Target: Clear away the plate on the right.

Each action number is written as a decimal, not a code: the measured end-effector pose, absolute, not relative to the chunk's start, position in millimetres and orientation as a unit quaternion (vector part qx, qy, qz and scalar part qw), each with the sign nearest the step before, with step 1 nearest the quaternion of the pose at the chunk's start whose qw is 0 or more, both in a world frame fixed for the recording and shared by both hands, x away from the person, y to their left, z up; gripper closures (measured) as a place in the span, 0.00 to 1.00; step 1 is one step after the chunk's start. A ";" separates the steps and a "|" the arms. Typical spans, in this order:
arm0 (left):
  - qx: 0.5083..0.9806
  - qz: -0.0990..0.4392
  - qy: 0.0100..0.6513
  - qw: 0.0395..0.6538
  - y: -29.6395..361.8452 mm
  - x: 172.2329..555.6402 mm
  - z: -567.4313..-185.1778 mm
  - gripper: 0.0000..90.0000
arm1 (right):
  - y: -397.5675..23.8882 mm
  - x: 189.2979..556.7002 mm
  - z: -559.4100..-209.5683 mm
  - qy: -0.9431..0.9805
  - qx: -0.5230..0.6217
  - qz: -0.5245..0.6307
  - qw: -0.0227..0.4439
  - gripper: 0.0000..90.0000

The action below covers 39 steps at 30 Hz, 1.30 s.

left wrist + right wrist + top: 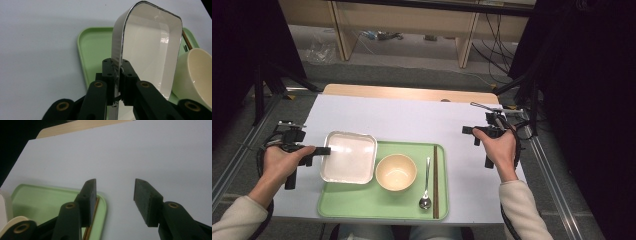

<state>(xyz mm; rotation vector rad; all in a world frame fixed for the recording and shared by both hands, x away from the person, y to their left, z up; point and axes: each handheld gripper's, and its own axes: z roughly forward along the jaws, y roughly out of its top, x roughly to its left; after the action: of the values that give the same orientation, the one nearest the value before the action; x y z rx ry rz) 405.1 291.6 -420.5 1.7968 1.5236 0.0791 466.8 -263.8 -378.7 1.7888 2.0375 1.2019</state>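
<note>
Left gripper [323, 150] clenches the square white dish's [349, 156] left rim; right gripper [469, 130] gapes over bare white table [412, 117], frame right.

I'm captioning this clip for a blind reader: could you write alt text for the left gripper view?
The left gripper has its black jaws shut on the rim of a white square plastic dish, seen edge-on and partly over a light green plastic tray. A cream round bowl sits at right, on a white table.
</note>
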 end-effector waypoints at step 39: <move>0.690 0.022 0.640 0.337 275.2 422.8 -462.0 0.98 | -264.9 467.9 -379.2 0.695 0.589 0.402 0.095 0.60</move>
<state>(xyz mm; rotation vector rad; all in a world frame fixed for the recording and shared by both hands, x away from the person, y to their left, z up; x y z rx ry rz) 422.8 275.2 -462.0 1.7992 1.6681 0.0567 467.9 -264.9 -379.2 1.7453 2.0600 1.1915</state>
